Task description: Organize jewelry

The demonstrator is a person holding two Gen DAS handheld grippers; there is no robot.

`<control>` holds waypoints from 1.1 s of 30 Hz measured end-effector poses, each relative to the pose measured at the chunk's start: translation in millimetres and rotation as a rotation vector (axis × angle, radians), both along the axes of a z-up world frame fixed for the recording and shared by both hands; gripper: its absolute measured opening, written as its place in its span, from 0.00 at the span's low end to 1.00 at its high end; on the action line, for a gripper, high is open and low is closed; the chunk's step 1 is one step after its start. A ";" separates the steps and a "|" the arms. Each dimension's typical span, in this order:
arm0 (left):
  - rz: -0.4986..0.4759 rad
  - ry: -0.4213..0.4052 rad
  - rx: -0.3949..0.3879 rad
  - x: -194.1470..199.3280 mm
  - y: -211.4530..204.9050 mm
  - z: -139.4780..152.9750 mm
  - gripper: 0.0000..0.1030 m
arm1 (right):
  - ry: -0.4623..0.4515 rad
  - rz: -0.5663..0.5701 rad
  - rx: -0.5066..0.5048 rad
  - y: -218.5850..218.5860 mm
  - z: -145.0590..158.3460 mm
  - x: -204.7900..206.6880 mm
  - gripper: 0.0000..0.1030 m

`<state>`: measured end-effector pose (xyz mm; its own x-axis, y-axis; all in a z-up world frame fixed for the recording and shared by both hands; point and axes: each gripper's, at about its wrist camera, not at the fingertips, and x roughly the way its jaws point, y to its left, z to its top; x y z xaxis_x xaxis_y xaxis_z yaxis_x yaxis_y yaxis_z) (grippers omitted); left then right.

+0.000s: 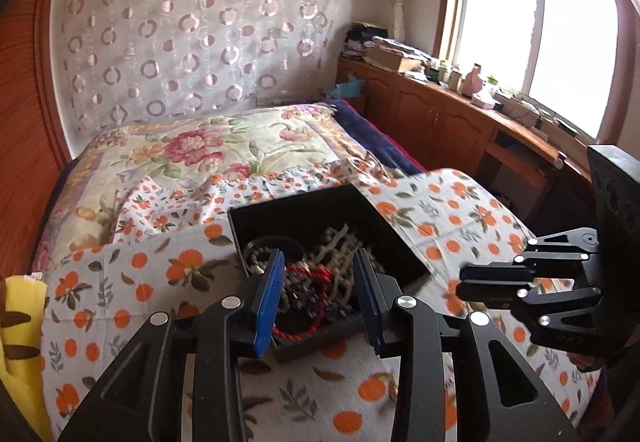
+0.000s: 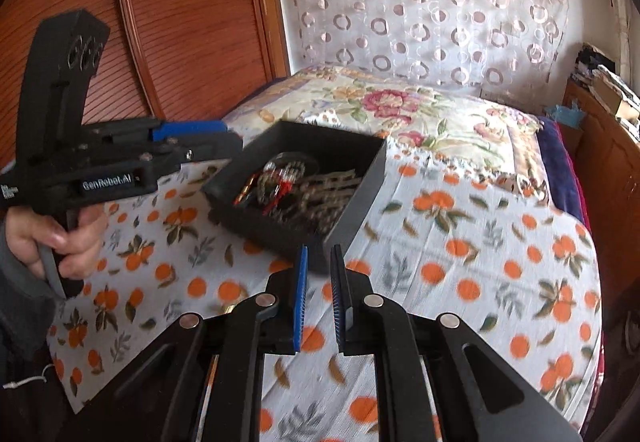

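A black open box [image 1: 304, 212] sits on the orange-print cloth on the bed. It holds a tangle of beaded chains [image 1: 340, 242] and a red cord [image 1: 316, 276]. My left gripper [image 1: 318, 256] is open and empty, its blue pads over the box's near part. My right gripper [image 2: 319, 252] is open with a narrow gap, empty, just short of the box's near corner [image 2: 316, 258]. The box also shows in the right wrist view [image 2: 360, 182], with the left gripper [image 2: 224, 136] at its left edge. The right gripper shows at the right of the left wrist view [image 1: 464, 282].
The orange-print cloth [image 1: 460, 210] covers the near part of the bed, with a floral quilt [image 1: 208, 146] behind it. A yellow cloth [image 1: 20, 322] lies at the left edge. A wooden cabinet with clutter [image 1: 440, 102] runs under the window. A wooden headboard [image 2: 180, 22] stands on the left.
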<state>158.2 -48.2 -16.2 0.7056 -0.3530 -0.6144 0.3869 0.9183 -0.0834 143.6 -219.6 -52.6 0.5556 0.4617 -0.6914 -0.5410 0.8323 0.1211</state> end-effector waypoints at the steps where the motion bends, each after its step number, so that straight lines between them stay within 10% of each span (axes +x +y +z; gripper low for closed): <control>1: -0.006 0.006 0.004 -4.3 -1.0 -2.2 0.33 | 0.008 0.004 0.000 1.7 -3.0 -3.8 0.15; 6: -0.033 0.042 0.027 -23.7 -3.1 -15.4 0.33 | 0.041 0.026 -0.014 12.1 -17.4 -21.1 0.29; 33: -0.082 0.174 0.069 -50.8 -20.3 -62.3 0.34 | 0.045 0.043 -0.094 10.3 -37.8 -33.6 0.16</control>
